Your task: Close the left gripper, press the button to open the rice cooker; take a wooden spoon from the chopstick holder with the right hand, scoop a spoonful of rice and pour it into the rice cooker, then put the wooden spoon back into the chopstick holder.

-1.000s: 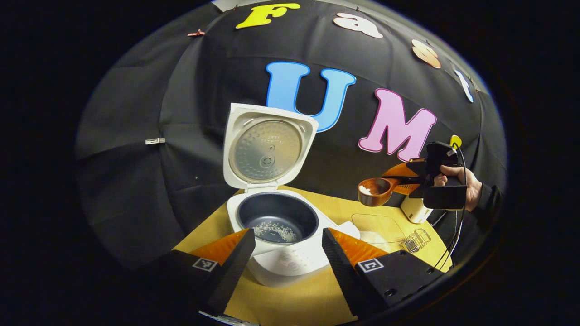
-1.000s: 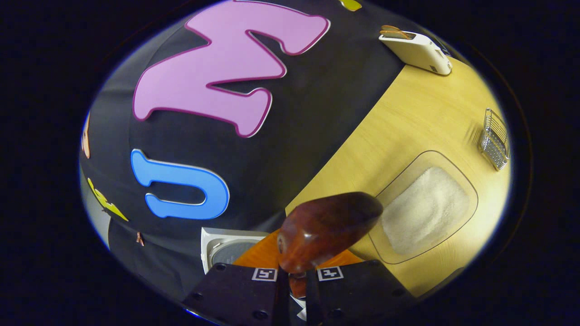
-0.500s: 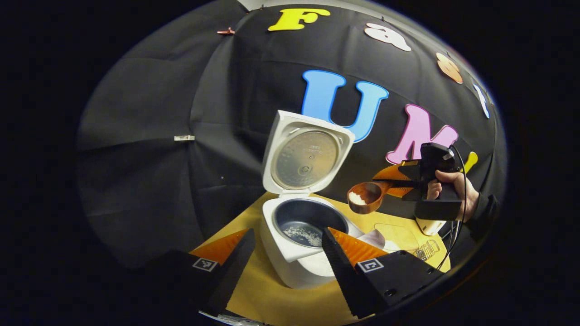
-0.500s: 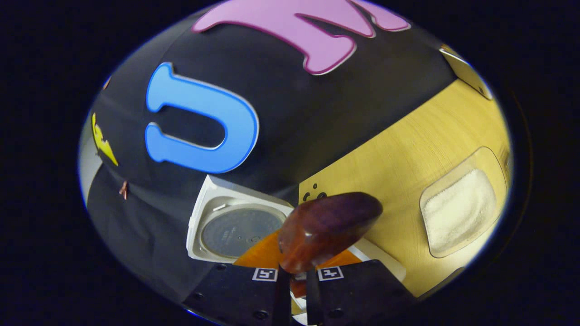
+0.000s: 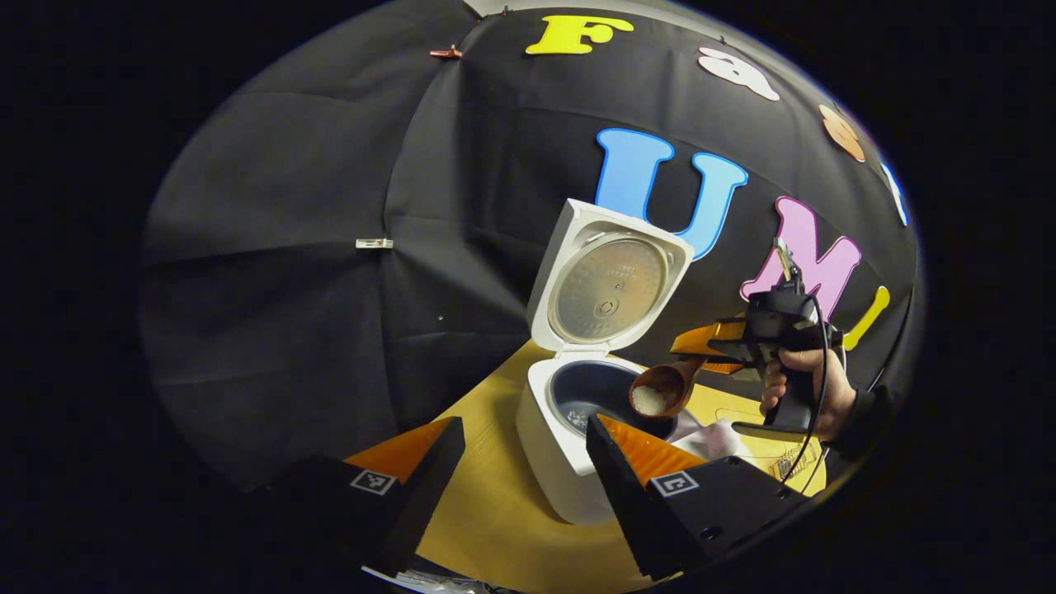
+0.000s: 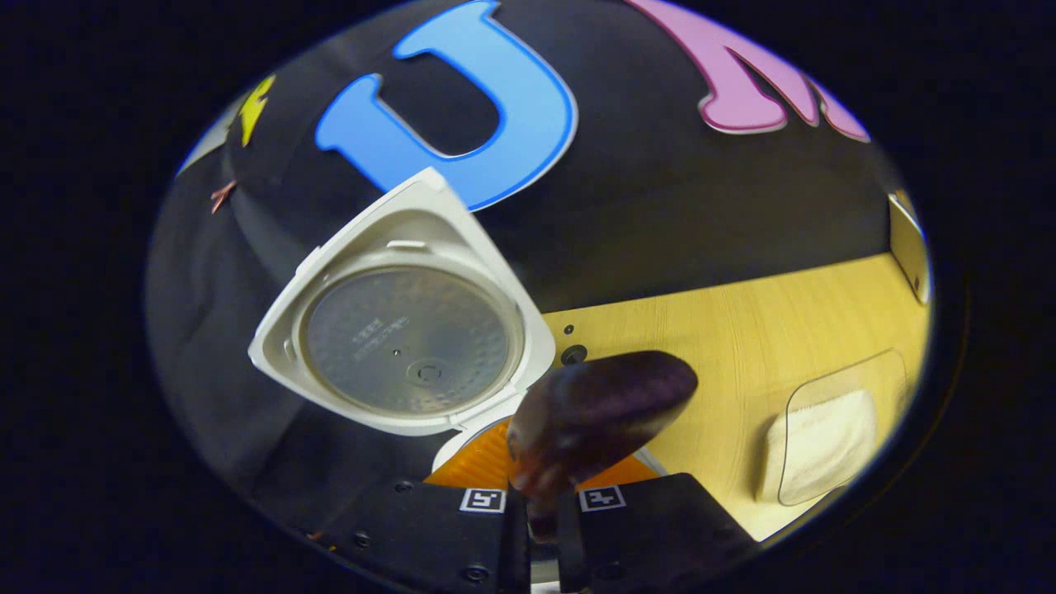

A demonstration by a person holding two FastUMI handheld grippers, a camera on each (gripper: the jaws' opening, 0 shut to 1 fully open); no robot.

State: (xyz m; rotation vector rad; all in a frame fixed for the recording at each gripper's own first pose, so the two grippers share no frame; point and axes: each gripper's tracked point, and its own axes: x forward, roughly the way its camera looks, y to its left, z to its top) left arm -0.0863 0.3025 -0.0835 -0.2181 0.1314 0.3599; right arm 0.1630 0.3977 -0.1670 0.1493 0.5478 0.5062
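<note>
The white rice cooker stands on the table with its lid raised; a few grains of rice lie in its dark pot. My right gripper, held by a hand, is shut on the handle of the wooden spoon. The spoon's bowl carries rice and hangs over the pot's right rim. In the right gripper view the spoon's underside sticks out from my right gripper, with the lid to its left. My left gripper is open, in front of the cooker and apart from it.
A clear tray of rice lies on the wooden table right of the cooker. The white chopstick holder stands at the table's far right edge. A small wire basket sits near the hand.
My right gripper has carried the spoon of rice left and down, from above the rice tray to over the pot. My left gripper has swung left, staying open.
</note>
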